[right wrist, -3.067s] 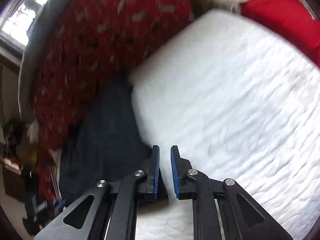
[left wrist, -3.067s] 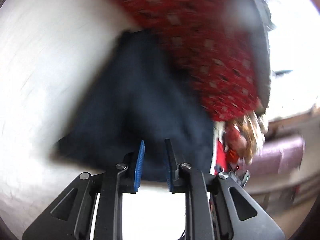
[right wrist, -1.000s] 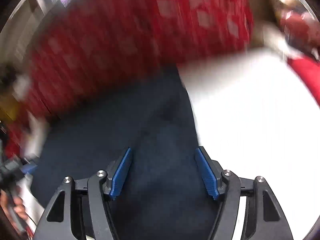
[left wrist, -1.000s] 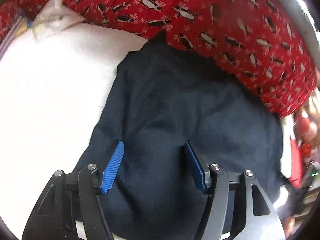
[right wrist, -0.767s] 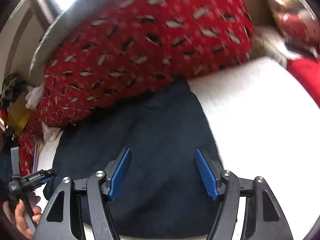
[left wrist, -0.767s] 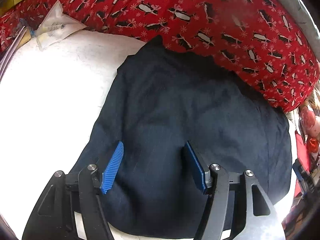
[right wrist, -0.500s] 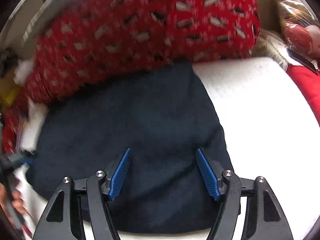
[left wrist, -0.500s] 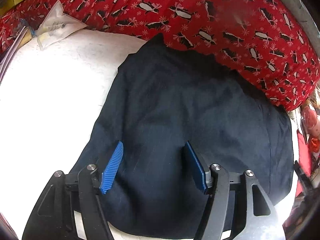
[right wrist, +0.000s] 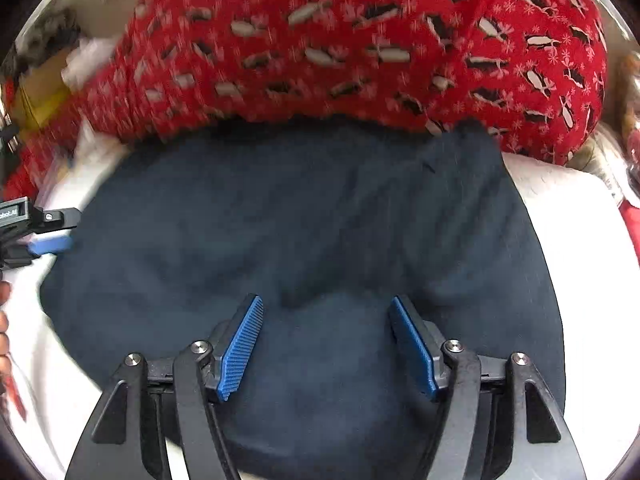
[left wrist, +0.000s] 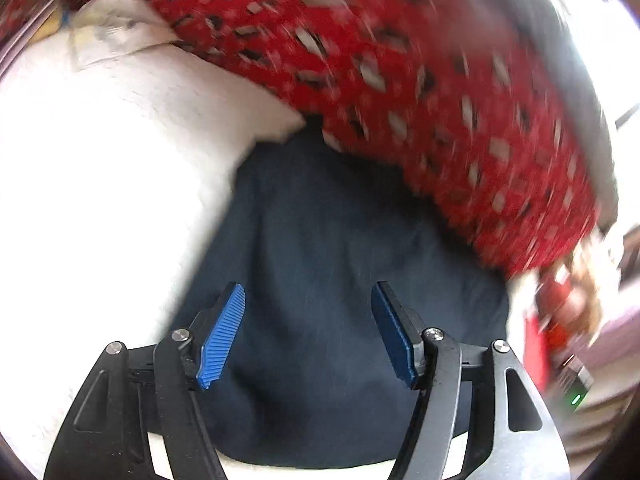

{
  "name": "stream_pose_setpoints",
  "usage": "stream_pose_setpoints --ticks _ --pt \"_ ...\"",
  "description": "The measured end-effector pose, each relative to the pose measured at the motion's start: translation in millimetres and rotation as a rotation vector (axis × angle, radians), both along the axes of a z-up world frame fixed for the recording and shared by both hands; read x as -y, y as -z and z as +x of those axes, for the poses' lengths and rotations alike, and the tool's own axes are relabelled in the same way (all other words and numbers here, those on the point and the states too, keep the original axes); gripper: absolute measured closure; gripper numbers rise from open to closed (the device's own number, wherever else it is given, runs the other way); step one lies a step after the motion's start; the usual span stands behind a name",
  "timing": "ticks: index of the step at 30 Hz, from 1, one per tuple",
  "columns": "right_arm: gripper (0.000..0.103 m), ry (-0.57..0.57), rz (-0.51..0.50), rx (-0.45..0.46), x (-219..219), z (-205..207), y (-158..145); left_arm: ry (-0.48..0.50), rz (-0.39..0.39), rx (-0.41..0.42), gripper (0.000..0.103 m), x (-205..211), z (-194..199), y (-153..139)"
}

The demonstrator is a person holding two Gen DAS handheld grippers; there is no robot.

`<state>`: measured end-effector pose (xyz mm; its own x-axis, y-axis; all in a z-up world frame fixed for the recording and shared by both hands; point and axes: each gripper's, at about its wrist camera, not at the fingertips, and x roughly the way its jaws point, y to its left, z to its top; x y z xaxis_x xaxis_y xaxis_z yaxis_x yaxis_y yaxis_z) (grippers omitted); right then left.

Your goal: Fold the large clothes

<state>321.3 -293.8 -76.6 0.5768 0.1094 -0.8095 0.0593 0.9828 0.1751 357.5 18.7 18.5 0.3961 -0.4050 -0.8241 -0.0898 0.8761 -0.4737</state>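
A dark navy garment (left wrist: 332,264) lies folded flat on a white bed (left wrist: 100,184), its far edge against a red penguin-print blanket (left wrist: 400,80). My left gripper (left wrist: 308,300) is open and empty, hovering over the garment's near part. In the right wrist view the same garment (right wrist: 312,220) fills the middle, and my right gripper (right wrist: 326,308) is open and empty just above its near edge. The left gripper (right wrist: 44,232) shows at that view's left edge, beside the garment.
The red blanket (right wrist: 360,40) bunches along the back. A clear plastic bag (left wrist: 112,36) lies on the bed at the far left. White bed surface (right wrist: 580,240) shows to the right of the garment. Clutter and a device with a green light (left wrist: 576,392) sit off the bed.
Both grippers, shut 3 s ago, have opened and stay open. The left view has swung and blurred; the right gripper has moved to centre over the garment.
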Motion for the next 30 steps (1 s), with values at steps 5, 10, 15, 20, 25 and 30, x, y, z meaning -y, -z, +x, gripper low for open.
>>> stream_pose_setpoints --ticks 5,10,15,20,25,30 --pt "0.035 0.023 0.137 0.081 -10.0 5.7 -11.5 -0.069 -0.055 -0.031 0.038 -32.6 14.4 0.7" --pt "0.035 -0.050 0.101 -0.093 -28.2 20.8 28.2 -0.123 -0.144 -0.093 0.038 -56.3 21.1 25.1" --pt "0.035 -0.001 0.115 0.021 -10.3 -1.4 9.9 -0.102 -0.207 -0.119 0.038 -66.1 25.7 42.9" --pt "0.034 -0.010 0.094 -0.032 9.8 -1.0 31.8 -0.074 -0.279 -0.206 0.038 -54.5 27.1 65.8" --pt "0.036 -0.032 0.084 0.052 0.0 -2.0 8.7 -0.030 -0.261 -0.193 0.030 -37.5 27.3 64.7" --pt "0.035 -0.005 0.044 -0.030 -3.1 20.6 22.5 0.071 -0.234 -0.219 0.029 -10.6 29.0 62.9"
